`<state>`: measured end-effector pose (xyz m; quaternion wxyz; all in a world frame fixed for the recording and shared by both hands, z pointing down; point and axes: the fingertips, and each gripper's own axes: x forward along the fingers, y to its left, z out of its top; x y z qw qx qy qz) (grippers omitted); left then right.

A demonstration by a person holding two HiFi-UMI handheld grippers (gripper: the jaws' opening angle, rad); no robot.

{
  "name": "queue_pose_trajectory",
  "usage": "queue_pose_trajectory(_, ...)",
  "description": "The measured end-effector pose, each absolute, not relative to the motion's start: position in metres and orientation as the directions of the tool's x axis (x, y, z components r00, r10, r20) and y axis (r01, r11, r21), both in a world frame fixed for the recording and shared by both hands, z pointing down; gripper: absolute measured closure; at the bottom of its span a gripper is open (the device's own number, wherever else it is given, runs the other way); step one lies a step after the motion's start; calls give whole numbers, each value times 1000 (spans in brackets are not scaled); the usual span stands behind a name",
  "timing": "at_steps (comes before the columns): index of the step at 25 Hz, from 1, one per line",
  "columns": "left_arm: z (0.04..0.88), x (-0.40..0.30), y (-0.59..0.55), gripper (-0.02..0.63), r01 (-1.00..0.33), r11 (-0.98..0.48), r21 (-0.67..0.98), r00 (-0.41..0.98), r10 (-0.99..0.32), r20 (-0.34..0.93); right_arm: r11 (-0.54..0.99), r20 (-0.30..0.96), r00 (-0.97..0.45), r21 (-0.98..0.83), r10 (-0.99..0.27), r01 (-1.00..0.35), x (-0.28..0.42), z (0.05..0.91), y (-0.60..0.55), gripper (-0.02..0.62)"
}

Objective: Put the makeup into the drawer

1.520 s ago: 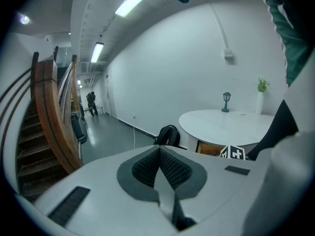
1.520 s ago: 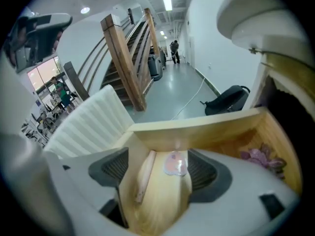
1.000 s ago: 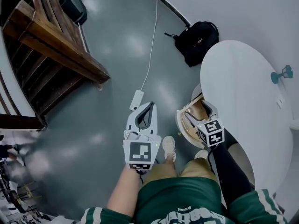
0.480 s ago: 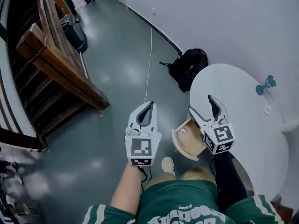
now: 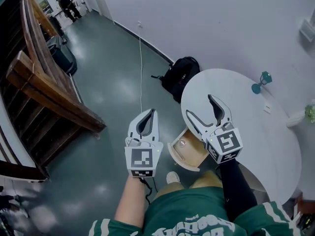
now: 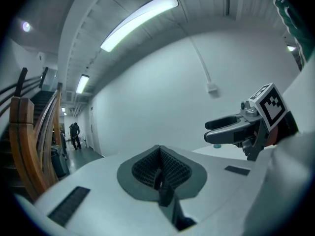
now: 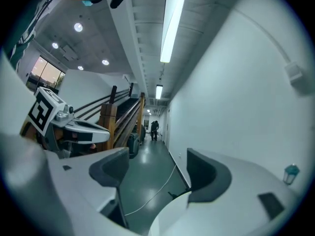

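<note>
A wooden drawer point(image 5: 189, 154) stands pulled out from under the round white table point(image 5: 246, 127), and a small round thing point(image 5: 182, 143) lies in it. A small teal object point(image 5: 260, 81) stands far back on the table top, also in the right gripper view as the teal object point(image 7: 291, 173). My right gripper point(image 5: 201, 107) is held open and empty over the table's near edge, above the drawer. My left gripper point(image 5: 147, 114) hangs over the floor to the left of the drawer, jaws shut with nothing between them. Its pads point(image 6: 158, 168) meet in the left gripper view.
A black backpack point(image 5: 181, 75) lies on the floor against the wall behind the table. A white cable point(image 5: 141, 73) runs across the grey floor. A wooden staircase point(image 5: 49, 97) rises at the left. A person point(image 5: 66, 4) stands far down the corridor.
Both grippers have risen. The right one has come up from the open drawer to the table's edge. The camera has tilted up, so more of the wall and corridor shows.
</note>
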<state>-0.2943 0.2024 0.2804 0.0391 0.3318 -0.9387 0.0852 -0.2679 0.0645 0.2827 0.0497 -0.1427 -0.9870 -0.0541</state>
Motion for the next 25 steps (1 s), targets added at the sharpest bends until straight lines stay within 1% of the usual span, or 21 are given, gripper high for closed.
queue_pose_trajectory(5, 282, -294, 140, 607, -676, 727, -117, -737, -664, 131, 968, 120, -970, 115, 209, 223, -253, 282, 5, 219)
queue_pose_trajectory(18, 303, -258, -102, 607, -789, 604, -113, -614, -775, 147, 993, 130, -991, 115, 25, 40, -199, 298, -238, 222)
queue_pose_trajectory(25, 315, -233, -213, 607, -833, 544, -98, -553, -821, 144, 994, 150, -988, 112, -36, -19, -165, 312, -340, 222)
